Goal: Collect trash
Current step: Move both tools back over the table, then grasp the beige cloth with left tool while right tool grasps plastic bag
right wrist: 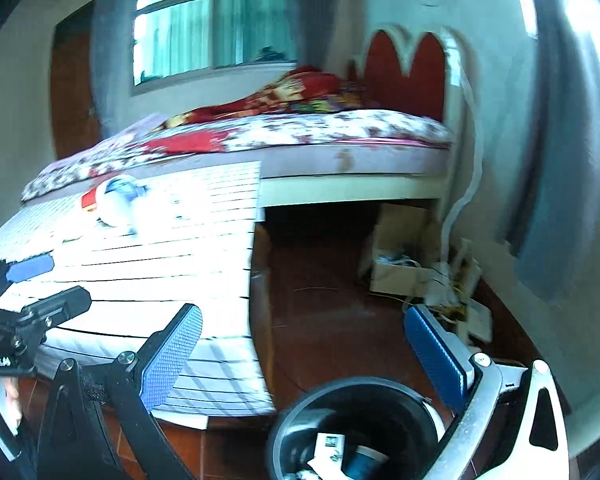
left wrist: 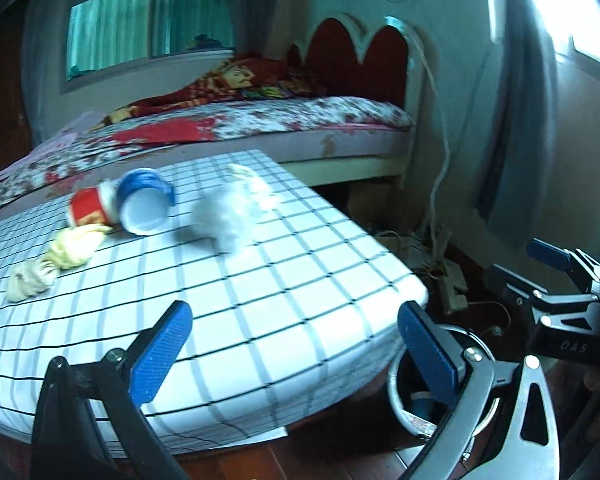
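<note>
Bedroom light is falling on a checked table (left wrist: pixel 260 300) where a blue cup (left wrist: pixel 146 204), red cup (left wrist: pixel 86 208), white wad (left wrist: pixel 230 212) and yellowish scraps (left wrist: pixel 72 252) are lying. Both the left gripper (left wrist: pixel 296 354) and right gripper (right wrist: pixel 304 354) are hanging apart and empty beside the bin (right wrist: pixel 296 412); reaching for another piece seems next.

Bare cloth (left wrist: pixel 260 300) before the cups (left wrist: pixel 140 204)

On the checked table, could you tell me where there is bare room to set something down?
The checked table is bare across its near half, from the left tool up to the white wad, and along the right edge. The far left is crowded: red cup, blue cup, yellow wads.
</note>
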Tool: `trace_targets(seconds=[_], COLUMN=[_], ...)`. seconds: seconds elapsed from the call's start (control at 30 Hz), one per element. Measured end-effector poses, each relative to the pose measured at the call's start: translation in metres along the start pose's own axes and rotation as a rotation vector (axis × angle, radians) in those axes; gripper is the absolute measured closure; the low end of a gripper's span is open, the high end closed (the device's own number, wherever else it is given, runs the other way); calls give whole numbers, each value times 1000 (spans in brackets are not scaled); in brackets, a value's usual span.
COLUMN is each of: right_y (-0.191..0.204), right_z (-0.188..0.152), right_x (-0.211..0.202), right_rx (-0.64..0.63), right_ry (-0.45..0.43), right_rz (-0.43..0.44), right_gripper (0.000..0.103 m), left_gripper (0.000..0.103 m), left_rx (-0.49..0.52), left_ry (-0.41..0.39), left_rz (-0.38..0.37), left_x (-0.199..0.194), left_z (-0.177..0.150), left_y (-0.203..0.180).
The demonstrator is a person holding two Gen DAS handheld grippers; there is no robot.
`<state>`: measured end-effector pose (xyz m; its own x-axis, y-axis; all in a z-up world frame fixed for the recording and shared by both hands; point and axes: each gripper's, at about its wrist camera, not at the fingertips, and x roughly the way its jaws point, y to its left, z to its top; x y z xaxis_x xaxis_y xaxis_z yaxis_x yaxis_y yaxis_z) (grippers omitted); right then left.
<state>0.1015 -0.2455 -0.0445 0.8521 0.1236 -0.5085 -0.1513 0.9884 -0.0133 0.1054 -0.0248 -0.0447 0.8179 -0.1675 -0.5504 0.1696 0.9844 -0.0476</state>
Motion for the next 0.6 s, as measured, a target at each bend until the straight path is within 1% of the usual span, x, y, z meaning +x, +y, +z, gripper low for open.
trace_targets(seconds=[0.17,0.27,0.33,0.37,0.47,0.53,0.6], right_y=[51,80,99,109,136,148,154], right_z=[23,39,48,53,63,69,75], right_x=[13,27,39,46,68,84,100], right_rx=[-43,-55,-69,-79,-105,-105,-83], right_ry=[-8,-14,-11,-6,17,40,69], right_rz=[77,128,159,173,187,191,213], right_gripper=[1,1,5,8,9,11,12], left_gripper=[2,3,3,3,3,3,3], left_rx=[-74,-106,-130,-143,-188,-214,-241], left_ry=[-14,-12,-15,-13,-2,7,19], left_rz=[62,126,177,199,271,314,340], left_x=[-8,-10,-13,-13,-13,-12,-8], left_z=[1,0,0,-1,-4,-8,-9], left_y=[55,89,112,127,164,186,209])
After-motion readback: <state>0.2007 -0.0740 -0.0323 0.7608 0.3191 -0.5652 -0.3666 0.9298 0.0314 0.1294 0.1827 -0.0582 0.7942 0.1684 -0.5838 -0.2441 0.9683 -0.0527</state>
